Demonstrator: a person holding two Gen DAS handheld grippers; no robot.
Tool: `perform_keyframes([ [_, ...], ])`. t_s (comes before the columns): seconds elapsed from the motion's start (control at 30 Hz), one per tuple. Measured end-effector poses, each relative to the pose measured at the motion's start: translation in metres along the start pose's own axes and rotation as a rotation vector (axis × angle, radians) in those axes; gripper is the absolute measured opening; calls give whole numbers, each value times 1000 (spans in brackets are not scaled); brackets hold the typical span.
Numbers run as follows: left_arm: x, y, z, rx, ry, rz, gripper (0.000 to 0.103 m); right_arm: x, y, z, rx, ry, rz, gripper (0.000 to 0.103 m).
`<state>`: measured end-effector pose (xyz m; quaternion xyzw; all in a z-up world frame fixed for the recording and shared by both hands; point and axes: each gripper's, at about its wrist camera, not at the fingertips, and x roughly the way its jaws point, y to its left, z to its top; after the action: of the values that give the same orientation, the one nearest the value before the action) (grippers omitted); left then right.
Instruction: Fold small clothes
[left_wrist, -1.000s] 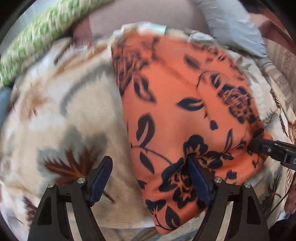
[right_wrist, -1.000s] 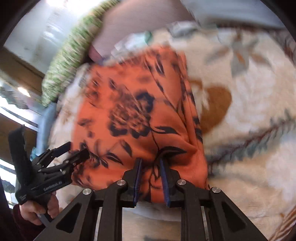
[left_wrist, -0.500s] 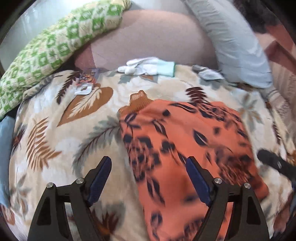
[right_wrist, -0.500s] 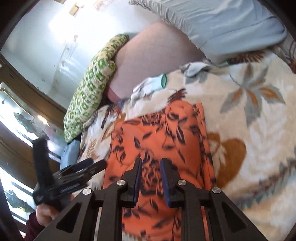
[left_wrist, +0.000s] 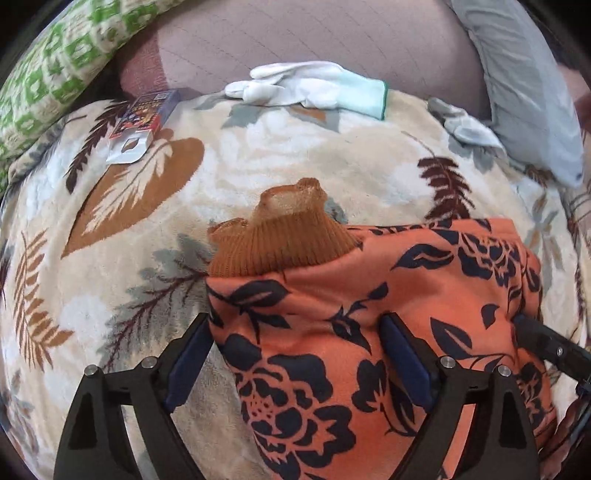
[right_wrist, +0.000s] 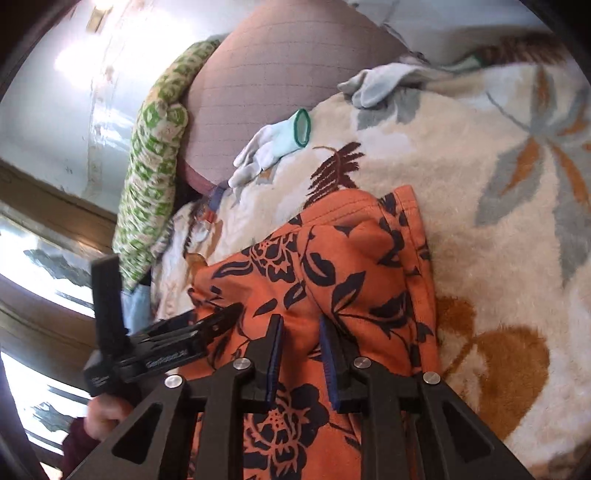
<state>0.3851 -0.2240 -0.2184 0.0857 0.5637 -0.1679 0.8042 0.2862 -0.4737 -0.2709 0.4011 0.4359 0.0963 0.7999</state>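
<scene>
An orange garment (left_wrist: 388, 325) with a dark floral print and a brown ribbed collar (left_wrist: 280, 240) lies on the leaf-patterned blanket (left_wrist: 129, 221). It also shows in the right wrist view (right_wrist: 332, 280). My left gripper (left_wrist: 295, 358) is wide open, its jaws straddling the garment's near left part. My right gripper (right_wrist: 299, 354) has its jaws close together with a fold of the orange fabric between them. Its tip shows at the right in the left wrist view (left_wrist: 539, 336). The left gripper shows from the side in the right wrist view (right_wrist: 207, 325).
White gloves (left_wrist: 314, 88) lie at the blanket's far edge, a second grey-white glove (left_wrist: 465, 125) to the right. A small printed packet (left_wrist: 140, 125) lies far left. A green patterned pillow (left_wrist: 48, 74), a mauve cushion (left_wrist: 314, 37) and a grey pillow (left_wrist: 524, 81) line the back.
Both grippers drew back toward me along the garment. The fabric's far part now lies folded over, with the brown collar uncovered. The right gripper stayed shut on the fabric; the left stayed open.
</scene>
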Motion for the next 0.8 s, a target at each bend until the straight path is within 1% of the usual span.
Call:
perform_keyframes([
  [0.07,-16,1,-9,-4,-38,16,91,-7,8,-4,-10,-6,-13,23],
  [0.17,-49,-8,-35,20,-114,52,91,-25,23,-14,-64,-14,-60,23],
  [0.23,-72,-16,-55,43,-161,62,91,-35,36,-27,-101,-9,-78,23],
  [0.33,-101,-26,-84,69,-220,117,91,-48,52,-53,-172,20,-126,23],
  [0.37,-106,-29,-92,76,-231,128,91,-51,57,-62,-195,32,-146,23],
  [0.47,-119,-34,-114,97,-249,166,91,-60,62,-82,-205,35,-161,23],
  [0.53,-121,-36,-128,124,-263,197,91,-61,63,-93,-199,39,-174,23],
  [0.57,-119,-36,-134,134,-259,214,91,-61,62,-99,-200,42,-195,23],
  [0.63,-107,-38,-149,160,-218,239,91,-56,57,-112,-190,67,-254,23],
  [0.67,-100,-37,-154,172,-198,233,91,-49,50,-119,-168,101,-289,23],
  [0.7,-92,-37,-161,187,-180,222,91,-42,45,-126,-146,129,-306,24],
  [0.73,-86,-36,-168,199,-174,219,91,-38,41,-129,-136,138,-309,24],
  [0.8,-82,-35,-177,210,-202,206,91,-36,42,-130,-144,131,-317,24],
])
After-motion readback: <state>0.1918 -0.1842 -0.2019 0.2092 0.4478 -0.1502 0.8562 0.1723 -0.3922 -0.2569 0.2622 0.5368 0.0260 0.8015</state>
